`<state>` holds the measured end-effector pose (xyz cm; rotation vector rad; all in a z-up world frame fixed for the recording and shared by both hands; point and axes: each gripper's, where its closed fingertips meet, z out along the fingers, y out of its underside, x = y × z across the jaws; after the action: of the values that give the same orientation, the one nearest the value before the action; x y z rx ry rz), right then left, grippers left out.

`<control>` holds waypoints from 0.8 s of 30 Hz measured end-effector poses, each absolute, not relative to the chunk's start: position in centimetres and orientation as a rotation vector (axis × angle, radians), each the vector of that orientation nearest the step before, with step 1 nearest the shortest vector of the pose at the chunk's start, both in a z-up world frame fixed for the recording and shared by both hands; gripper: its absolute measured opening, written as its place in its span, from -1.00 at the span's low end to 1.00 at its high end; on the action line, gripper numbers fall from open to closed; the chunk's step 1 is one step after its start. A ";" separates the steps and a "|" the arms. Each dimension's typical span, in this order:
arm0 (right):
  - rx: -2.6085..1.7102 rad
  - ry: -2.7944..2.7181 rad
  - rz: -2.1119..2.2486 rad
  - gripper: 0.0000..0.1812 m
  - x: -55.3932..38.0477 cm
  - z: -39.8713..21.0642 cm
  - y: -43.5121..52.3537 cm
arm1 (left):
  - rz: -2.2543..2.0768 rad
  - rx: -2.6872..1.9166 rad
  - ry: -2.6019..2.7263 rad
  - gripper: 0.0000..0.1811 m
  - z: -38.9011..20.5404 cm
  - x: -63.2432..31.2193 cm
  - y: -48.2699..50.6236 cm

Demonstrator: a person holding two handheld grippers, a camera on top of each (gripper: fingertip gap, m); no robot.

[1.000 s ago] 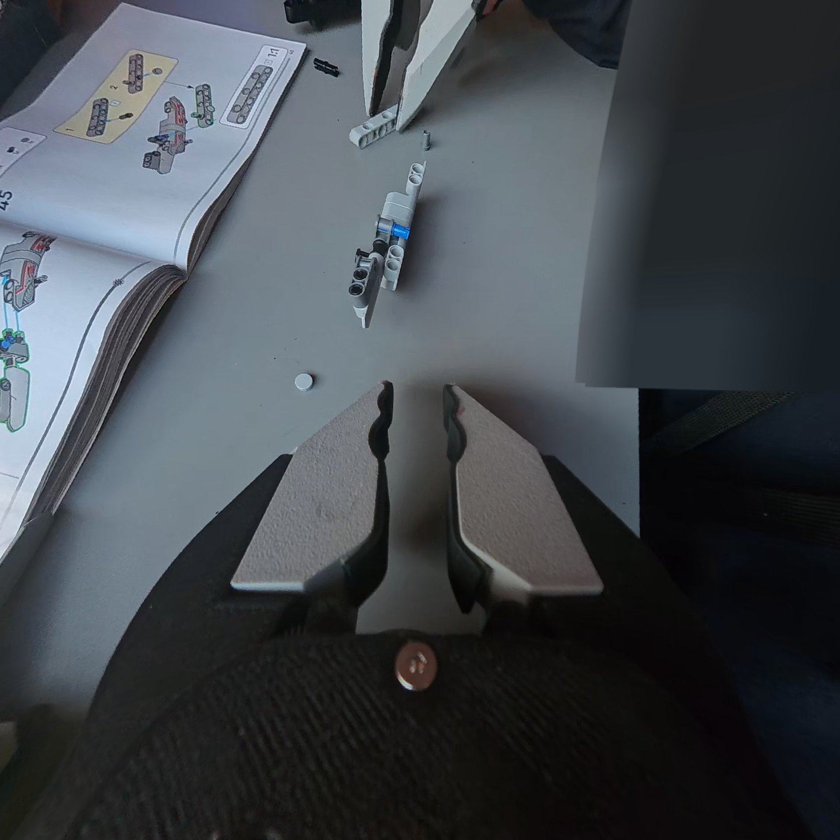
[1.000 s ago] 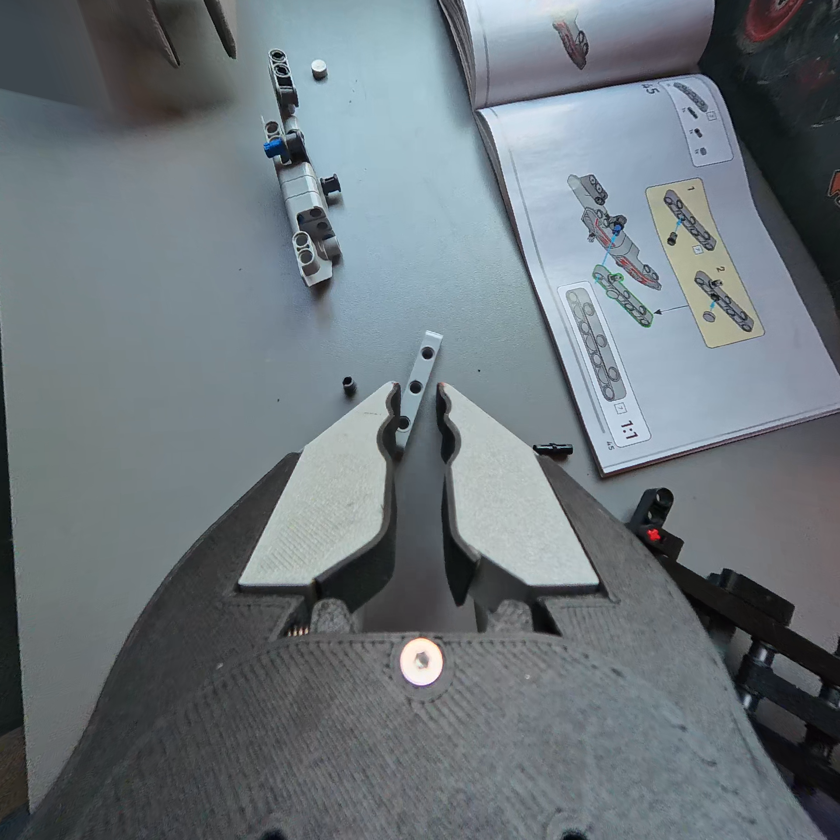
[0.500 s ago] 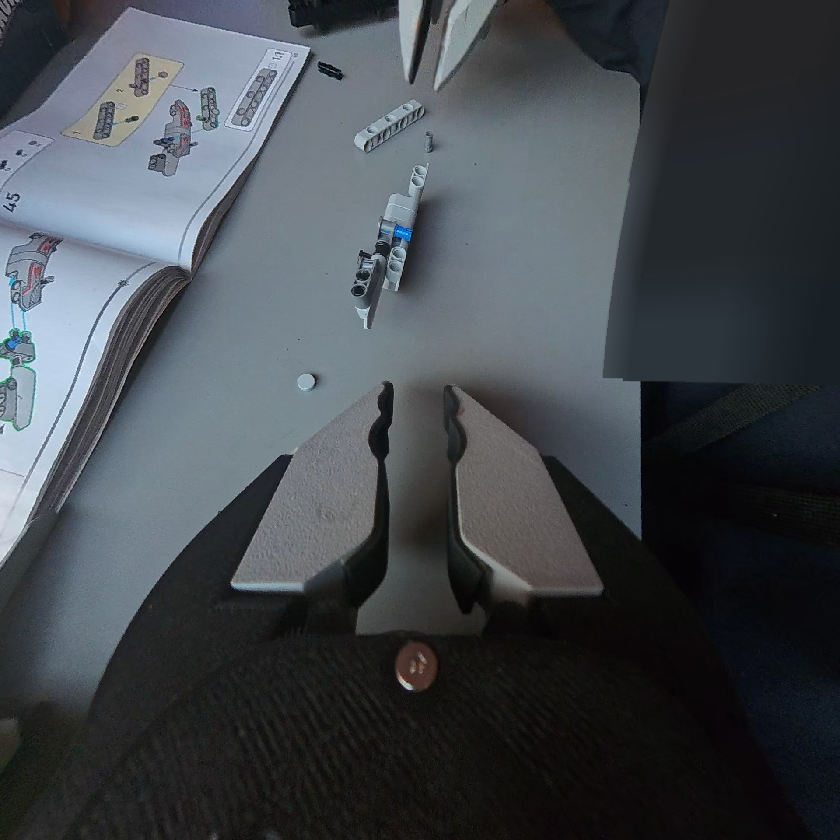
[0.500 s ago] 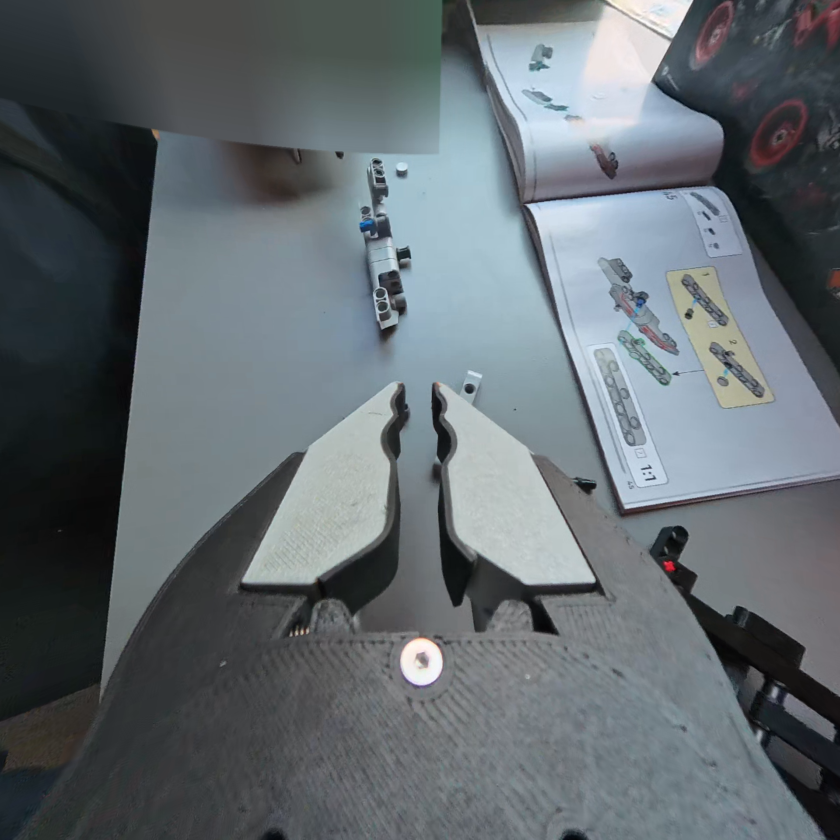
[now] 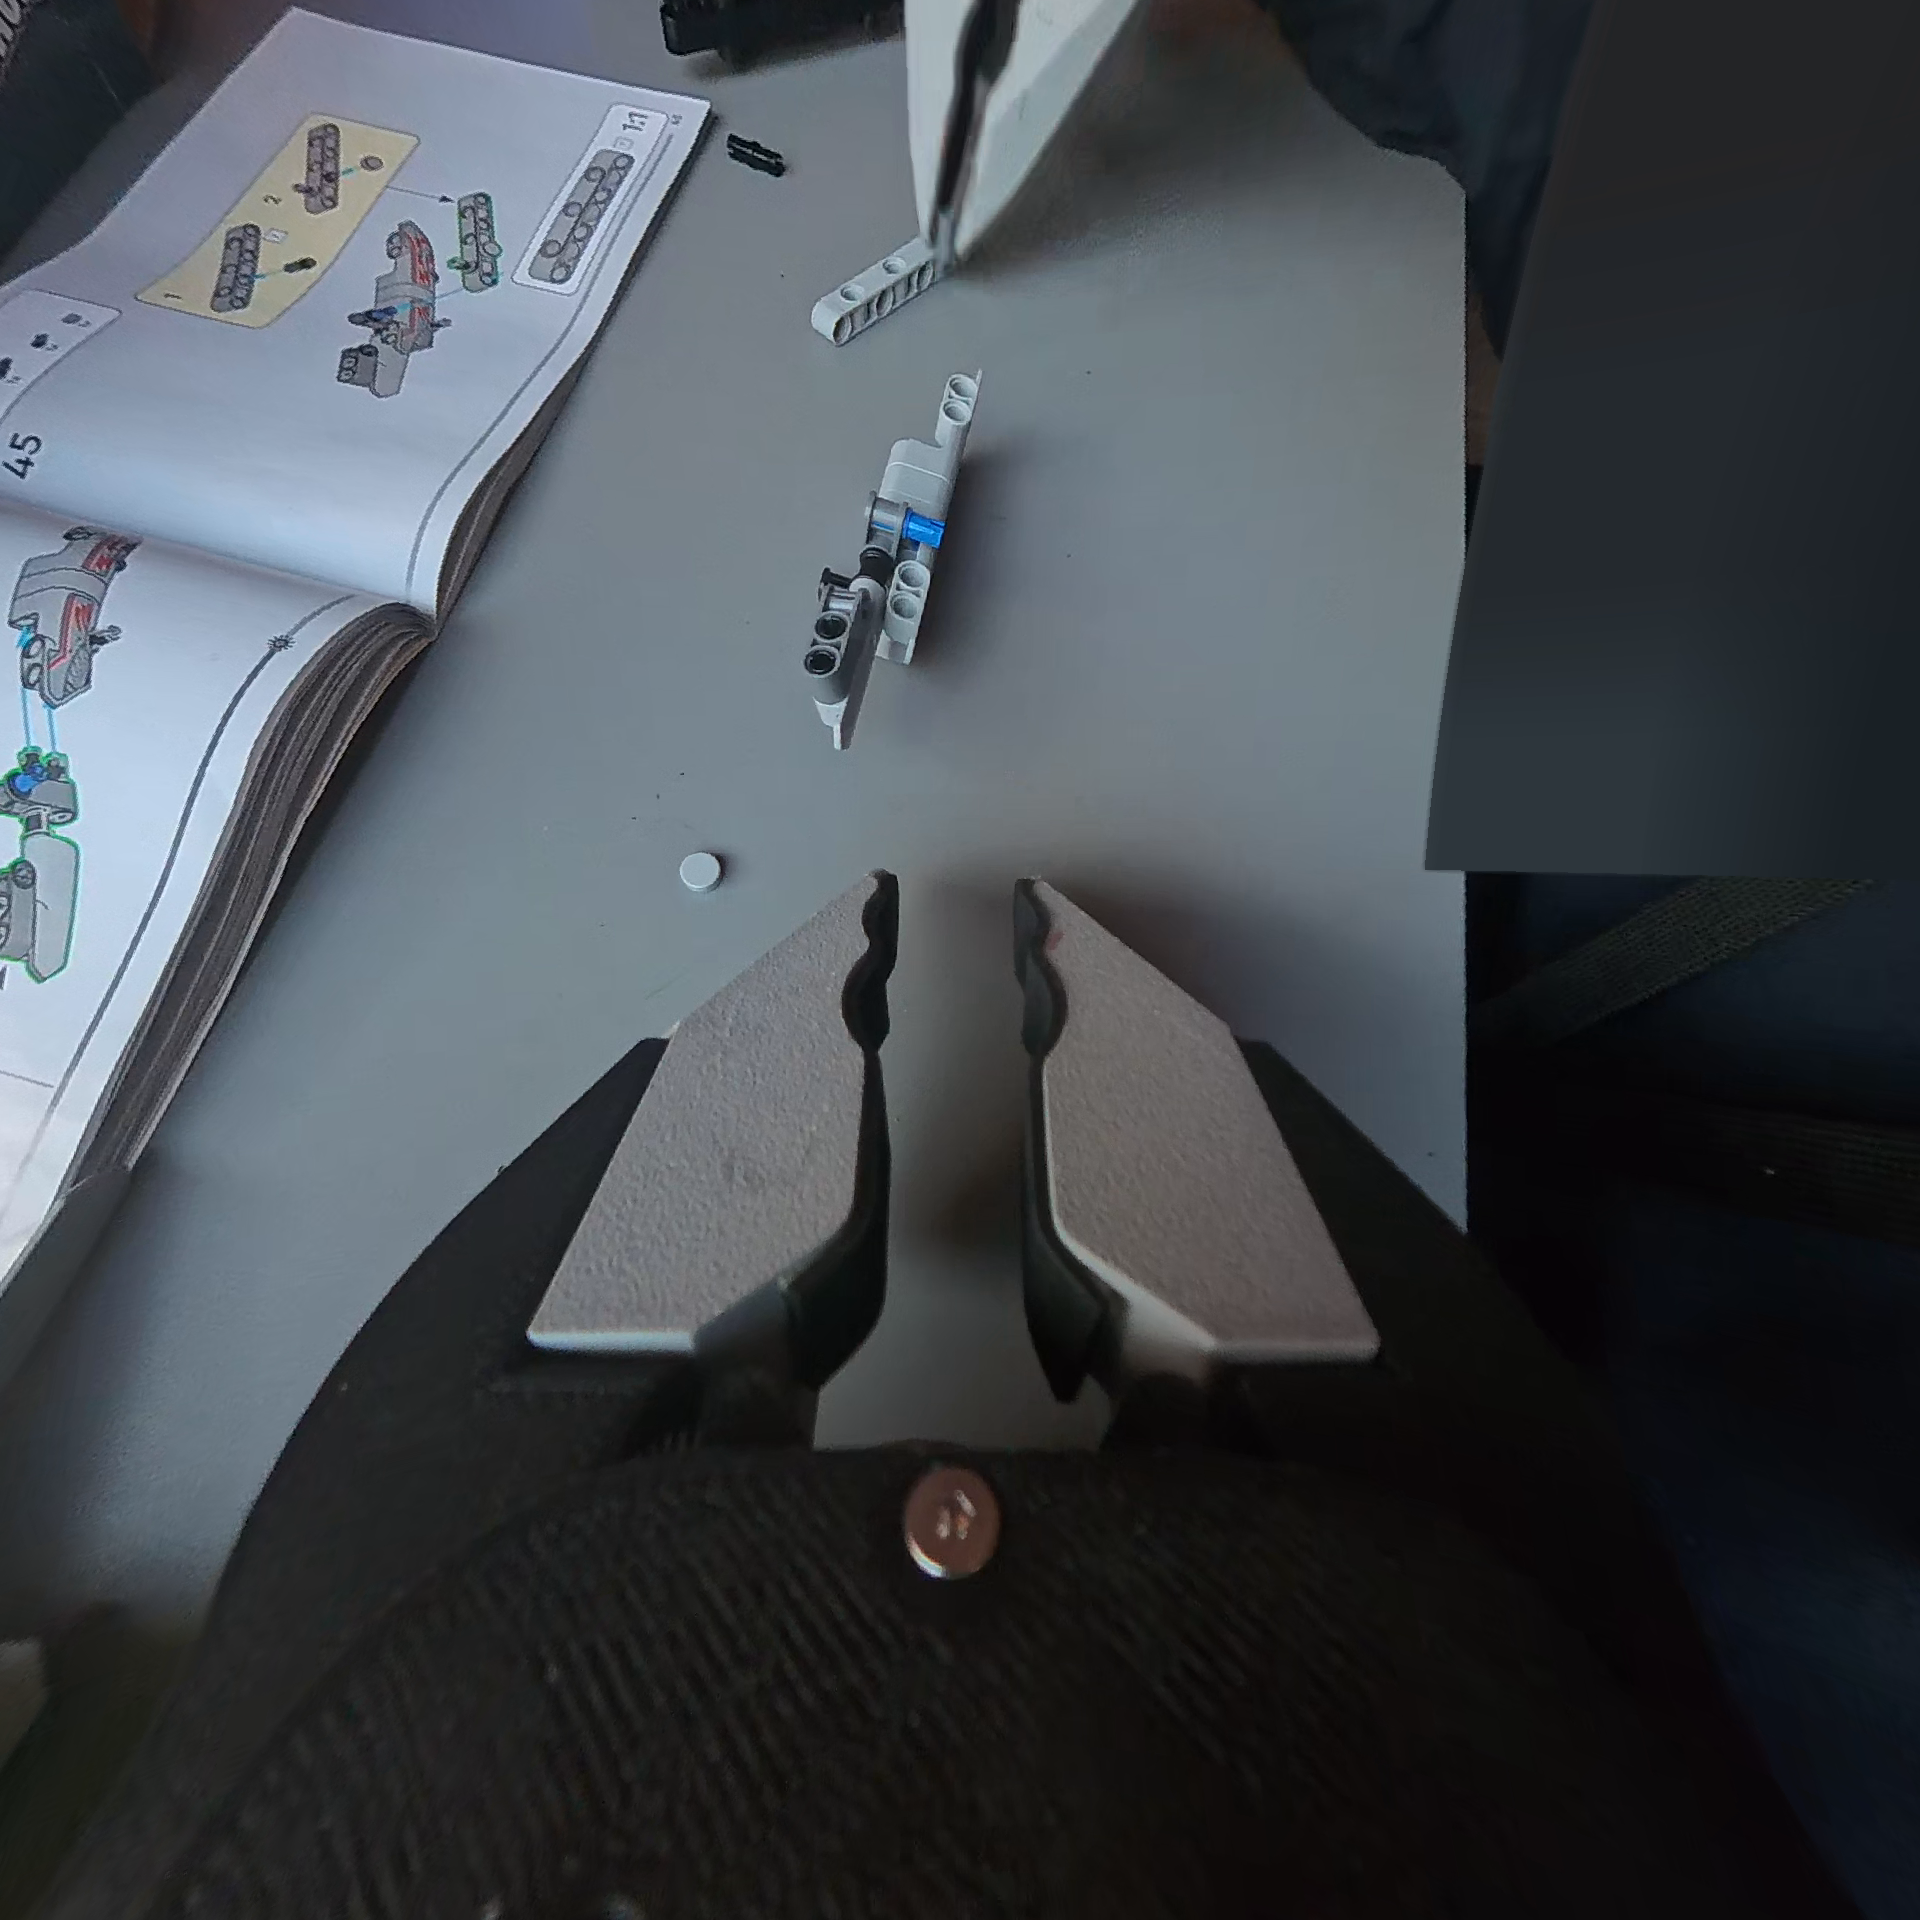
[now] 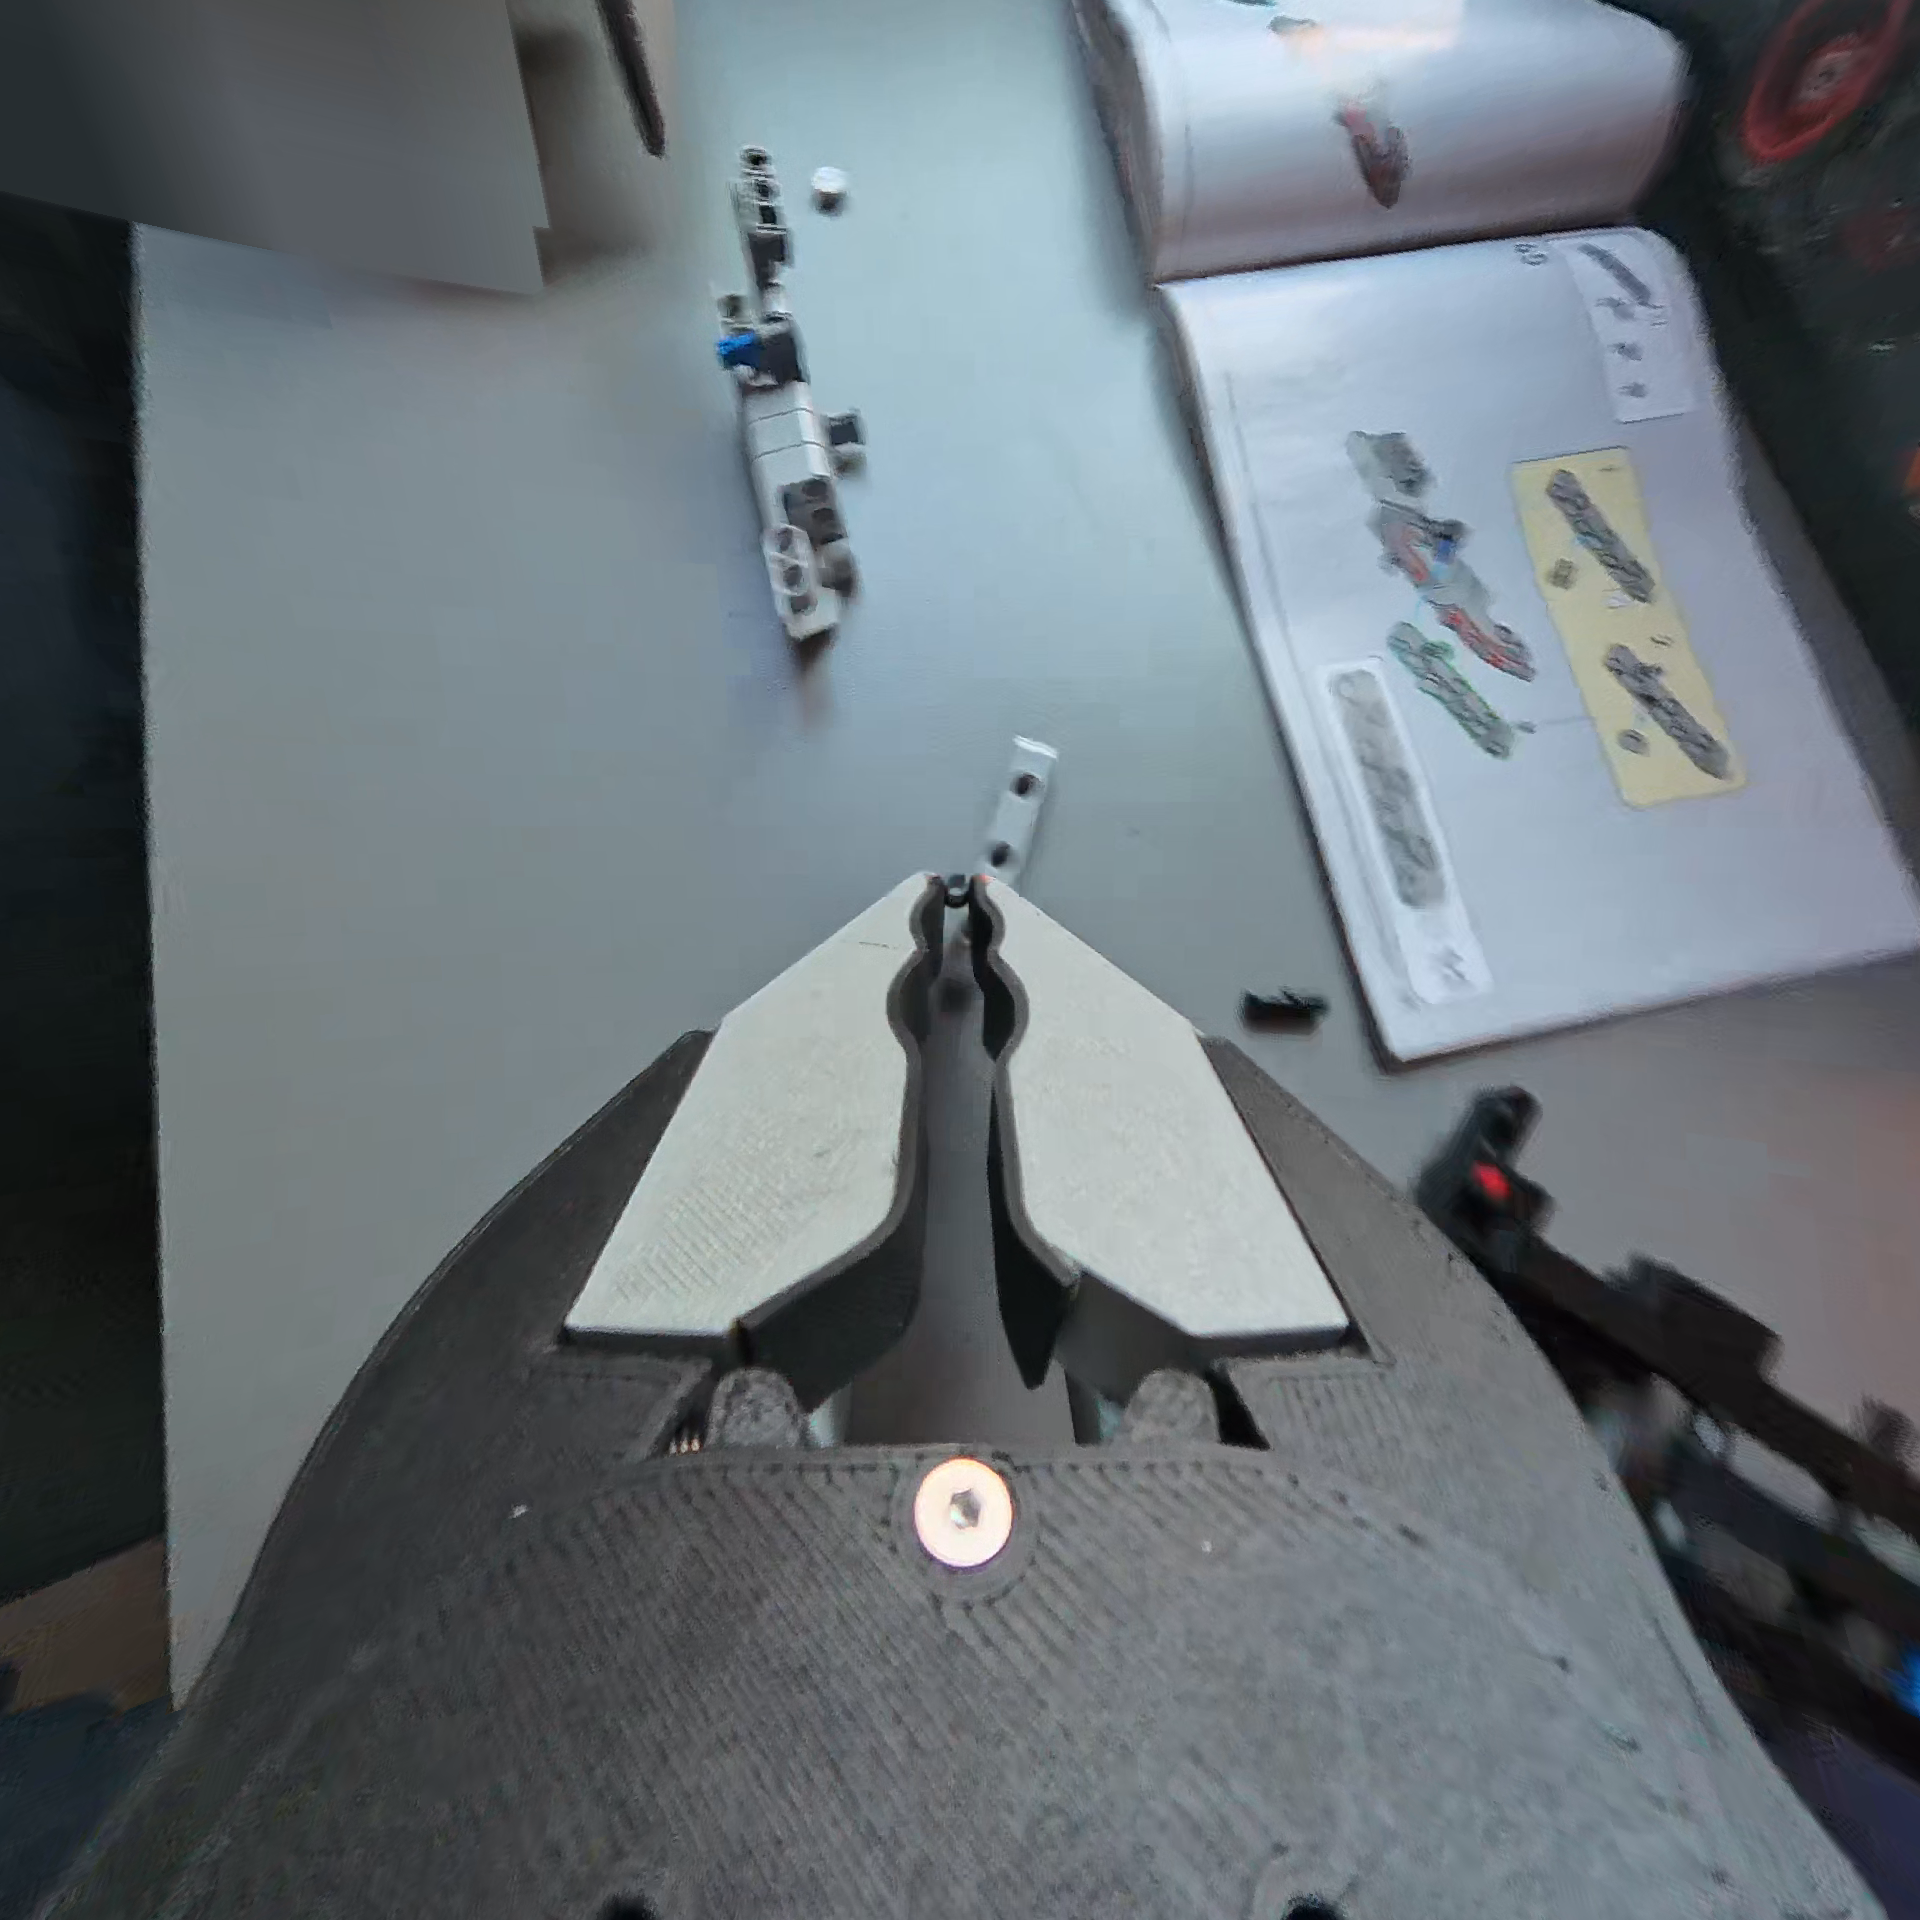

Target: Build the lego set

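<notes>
My left gripper (image 5: 951, 883) is open and empty, low over the grey table. A grey sub-assembly with a blue pin (image 5: 894, 561) lies ahead of it, and it also shows in the right wrist view (image 6: 790, 457). A long grey beam (image 5: 878, 296) lies beyond it. My right gripper (image 6: 954, 883) is shut on a small dark pin at the near end of the beam (image 6: 1018, 805). In the left wrist view the right gripper (image 5: 940, 244) stands tips-down at the beam's far end. A round grey tile (image 5: 701, 871) lies beside my left fingertips.
The open instruction booklet (image 5: 312, 364) (image 6: 1558, 623) lies along one side. A loose black pin (image 5: 755, 153) (image 6: 1283, 1006) lies near its corner. A black built frame (image 6: 1662, 1351) sits at the right wrist view's lower right. The table edge (image 5: 1460, 1039) runs close on the right. Across from one pair of fingers to the other is roughly 20 cm. To the round grey tile (image 5: 701, 871): left tips about 4 cm, right tips about 20 cm. Look for it in the right wrist view (image 6: 820, 188) too.
My right gripper lifted away from the beam, came back down and closed on the small dark pin beside it. My left gripper has not moved.
</notes>
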<state>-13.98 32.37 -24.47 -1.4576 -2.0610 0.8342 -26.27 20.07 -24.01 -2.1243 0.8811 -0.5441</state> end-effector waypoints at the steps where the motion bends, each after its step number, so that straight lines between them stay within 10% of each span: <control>1: -1.476 -2.006 0.799 -0.98 -13.5 -24.0 33.6 | -0.544 -2.123 0.881 -0.80 -24.0 -26.3 20.1; 24: -1.651 -1.620 0.605 -0.98 -5.1 -23.0 41.9 | -0.556 -2.134 0.866 -0.78 -24.0 -26.4 20.1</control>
<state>-5.06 41.95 -23.04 -1.6514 -1.6195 0.6048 -26.37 20.11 -24.01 -2.1336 0.8665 -0.5558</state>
